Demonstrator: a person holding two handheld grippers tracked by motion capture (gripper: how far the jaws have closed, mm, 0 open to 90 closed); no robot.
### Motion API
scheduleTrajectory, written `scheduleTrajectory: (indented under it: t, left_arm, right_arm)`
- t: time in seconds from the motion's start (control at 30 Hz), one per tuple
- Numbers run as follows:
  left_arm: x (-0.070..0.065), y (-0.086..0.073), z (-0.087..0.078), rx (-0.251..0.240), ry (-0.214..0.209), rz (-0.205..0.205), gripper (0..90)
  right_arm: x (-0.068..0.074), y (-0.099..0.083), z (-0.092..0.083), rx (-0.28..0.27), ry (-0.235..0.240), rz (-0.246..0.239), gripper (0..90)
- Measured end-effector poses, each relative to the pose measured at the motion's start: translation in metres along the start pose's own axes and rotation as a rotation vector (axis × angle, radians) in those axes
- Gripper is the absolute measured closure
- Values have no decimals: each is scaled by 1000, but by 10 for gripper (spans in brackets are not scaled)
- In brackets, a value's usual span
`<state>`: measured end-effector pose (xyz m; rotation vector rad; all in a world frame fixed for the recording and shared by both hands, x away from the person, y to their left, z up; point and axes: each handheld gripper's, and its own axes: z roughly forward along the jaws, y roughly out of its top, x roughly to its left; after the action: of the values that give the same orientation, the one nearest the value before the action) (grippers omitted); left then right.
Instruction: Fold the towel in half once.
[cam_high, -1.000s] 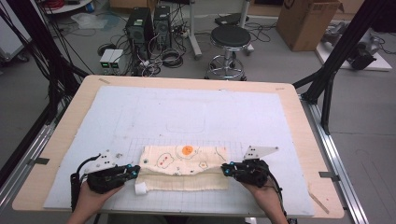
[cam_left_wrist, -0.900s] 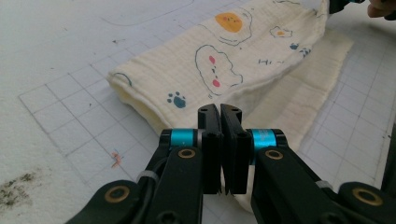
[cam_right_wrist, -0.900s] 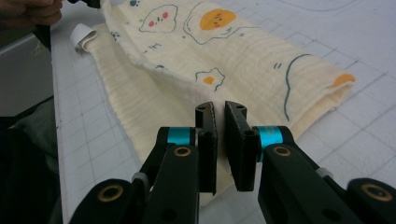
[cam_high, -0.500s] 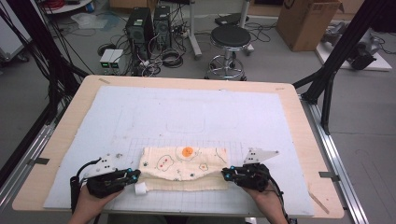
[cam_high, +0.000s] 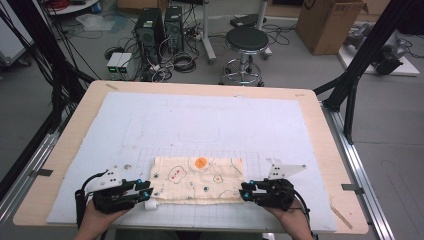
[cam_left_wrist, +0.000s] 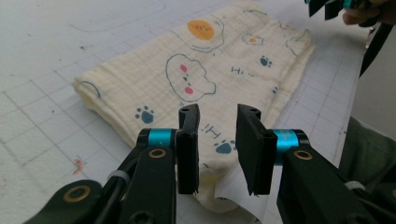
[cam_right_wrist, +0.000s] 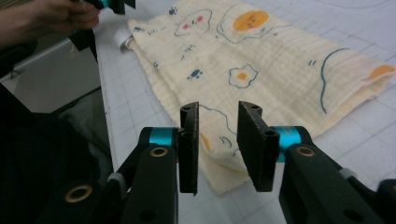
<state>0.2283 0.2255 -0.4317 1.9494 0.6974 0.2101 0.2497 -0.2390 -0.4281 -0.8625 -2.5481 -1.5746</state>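
**Both grippers let go of the folded cloth**

Compared with a second ago, the jaws of the left gripper (cam_high: 145, 192) and the right gripper (cam_high: 246, 191) have just been opening; they now stand apart, with a clear gap and nothing pinched between the pads. The folded cream muslin cloth (cam_high: 200, 179), printed with fried eggs, paws and cloud faces, lies flat at the near middle of the tabletop (cam_high: 210, 125), much where it lay before, and both hands have scarcely shifted.

In the high view the jaws are small and dark, so their gap is hard to read, and the person's forearms are cut off at the near edge. A small white tag (cam_high: 150, 204) at the cloth's near left corner is partly hidden by the left gripper.

The left gripper view (cam_left_wrist: 217, 144) shows the cloth's near left corner (cam_left_wrist: 205, 84) just beyond its parted jaws, with the white tag below them. The right gripper view (cam_right_wrist: 217, 144) shows the layered fold at the cloth's right end (cam_right_wrist: 261, 60), and the other hand (cam_right_wrist: 46, 18) far off.
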Motion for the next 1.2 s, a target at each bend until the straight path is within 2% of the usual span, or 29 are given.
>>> scheduleTrajectory:
  t: [0.1,0.17,0.23,0.4,0.47,0.53,0.7,0.9,1.2]
  left_arm:
    - [0,0,5,27,8,3,703]
    - [1,-2,6,59,12,8,700]
    - [2,-4,6,70,8,1,694]
    - [3,-7,8,115,5,3,685]
    - [4,-8,9,129,6,13,685]
    - [4,-8,9,132,9,14,694]
    - [4,-8,9,130,15,3,772]
    - [4,-7,7,114,18,4,838]
    - [4,-6,-1,59,13,-18,845]
  right_arm:
    - [-1,2,8,26,-10,-8,673]
    - [-2,3,16,65,-7,-21,649]
    - [-3,2,21,105,-9,-51,635]
    - [-3,-4,19,144,-23,-74,623]
    - [-3,-6,18,147,-28,-77,654]
    - [-4,-7,17,150,-38,-77,723]
    - [-5,-6,15,142,-50,-75,830]
    - [-1,0,11,102,-52,-93,846]
    - [10,5,2,48,-58,-109,849]
